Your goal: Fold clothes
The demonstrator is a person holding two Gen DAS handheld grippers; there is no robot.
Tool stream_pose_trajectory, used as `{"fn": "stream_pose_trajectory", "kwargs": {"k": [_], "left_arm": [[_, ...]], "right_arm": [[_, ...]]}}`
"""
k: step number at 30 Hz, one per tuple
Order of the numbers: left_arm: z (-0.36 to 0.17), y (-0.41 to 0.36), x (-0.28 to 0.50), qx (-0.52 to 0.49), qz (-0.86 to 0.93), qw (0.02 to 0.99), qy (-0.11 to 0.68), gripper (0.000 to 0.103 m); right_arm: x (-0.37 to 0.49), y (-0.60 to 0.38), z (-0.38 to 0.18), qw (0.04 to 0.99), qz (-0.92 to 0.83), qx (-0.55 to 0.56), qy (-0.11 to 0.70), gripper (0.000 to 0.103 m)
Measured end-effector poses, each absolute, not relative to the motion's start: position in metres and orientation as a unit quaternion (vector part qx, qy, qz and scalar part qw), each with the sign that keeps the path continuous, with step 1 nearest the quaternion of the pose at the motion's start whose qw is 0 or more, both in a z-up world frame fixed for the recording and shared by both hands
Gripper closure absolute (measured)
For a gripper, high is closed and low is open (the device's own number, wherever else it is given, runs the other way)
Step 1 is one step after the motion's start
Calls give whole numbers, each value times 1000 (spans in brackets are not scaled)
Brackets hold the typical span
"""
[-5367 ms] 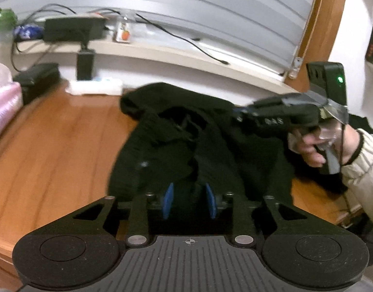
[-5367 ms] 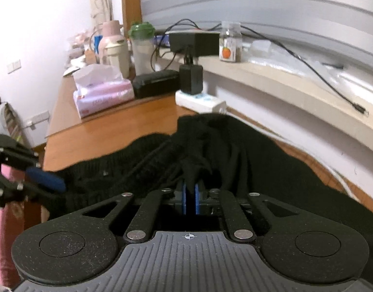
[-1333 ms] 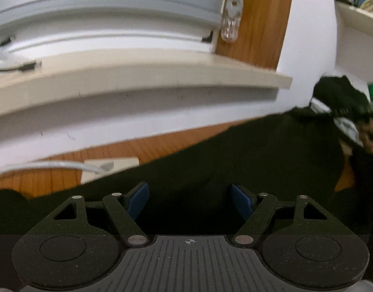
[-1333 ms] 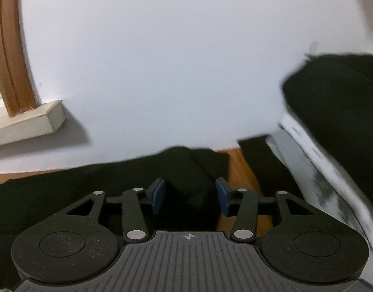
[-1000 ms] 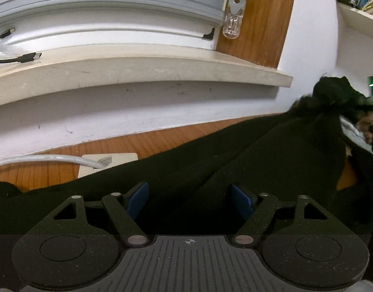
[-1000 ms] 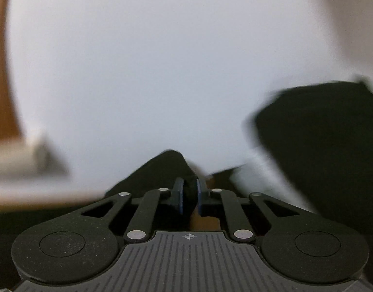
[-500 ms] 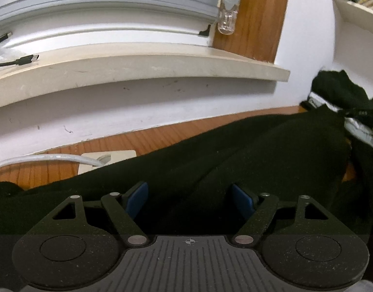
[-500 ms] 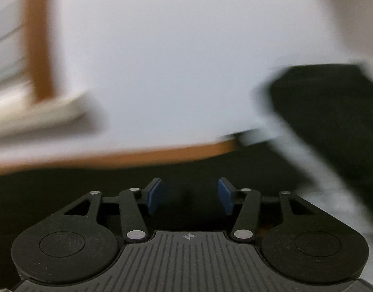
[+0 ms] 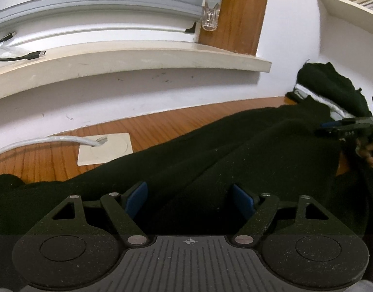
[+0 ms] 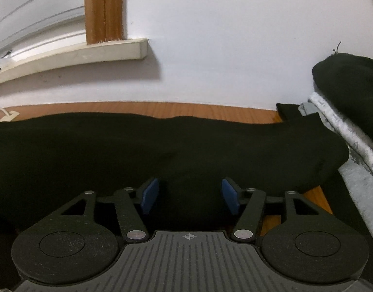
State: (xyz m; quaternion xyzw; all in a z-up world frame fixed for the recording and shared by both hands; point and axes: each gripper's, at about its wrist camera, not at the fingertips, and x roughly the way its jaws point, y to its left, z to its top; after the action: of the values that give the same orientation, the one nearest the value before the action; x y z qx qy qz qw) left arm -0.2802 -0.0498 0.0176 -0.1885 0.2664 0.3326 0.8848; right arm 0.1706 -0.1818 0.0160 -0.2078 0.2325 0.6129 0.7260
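Since a second ago the right gripper (image 10: 188,196) has swung away from the bare wall toward the desk, and its jaws, then nearly together, have just been opening; they now stand apart over the black garment (image 10: 162,146), with cloth between the 2 blue pads (image 10: 150,193) but not pinched. Its far end lies against a stack of folded clothes (image 10: 344,131) at the right. The left gripper (image 9: 190,198) has barely shifted, jaws wide apart above the same garment (image 9: 235,146), gripping nothing. That garment lies spread long across the wooden desk (image 9: 162,124), below the window sill (image 9: 137,56). A white cable (image 9: 40,142) runs to a desk socket plate (image 9: 105,148) beside the cloth.
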Motion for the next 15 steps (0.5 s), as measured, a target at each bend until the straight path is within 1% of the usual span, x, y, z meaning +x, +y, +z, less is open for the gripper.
{"fn": "stream_pose_trajectory", "kwargs": {"k": [3, 5, 6, 7, 8, 12, 15], "left_arm": [[31, -39, -297, -189, 342, 881, 265, 31], [39, -26, -311, -186, 353, 878, 266, 39], [43, -20, -317, -184, 356, 876, 269, 48], [45, -11, -321, -184, 355, 874, 276, 54], [45, -3, -322, -184, 353, 872, 286, 56], [39, 22, -312, -179, 331, 866, 328, 57], [30, 35, -299, -189, 317, 860, 352, 54]], "right_arm": [[171, -176, 15, 728, 611, -210, 231, 43], [172, -177, 15, 728, 611, -209, 232, 43], [173, -176, 15, 728, 611, -208, 232, 43], [173, -176, 15, 728, 611, -208, 232, 43], [173, -176, 15, 727, 611, -208, 232, 43], [173, -177, 15, 727, 612, -207, 232, 43], [172, -177, 15, 729, 611, -208, 231, 43]]}}
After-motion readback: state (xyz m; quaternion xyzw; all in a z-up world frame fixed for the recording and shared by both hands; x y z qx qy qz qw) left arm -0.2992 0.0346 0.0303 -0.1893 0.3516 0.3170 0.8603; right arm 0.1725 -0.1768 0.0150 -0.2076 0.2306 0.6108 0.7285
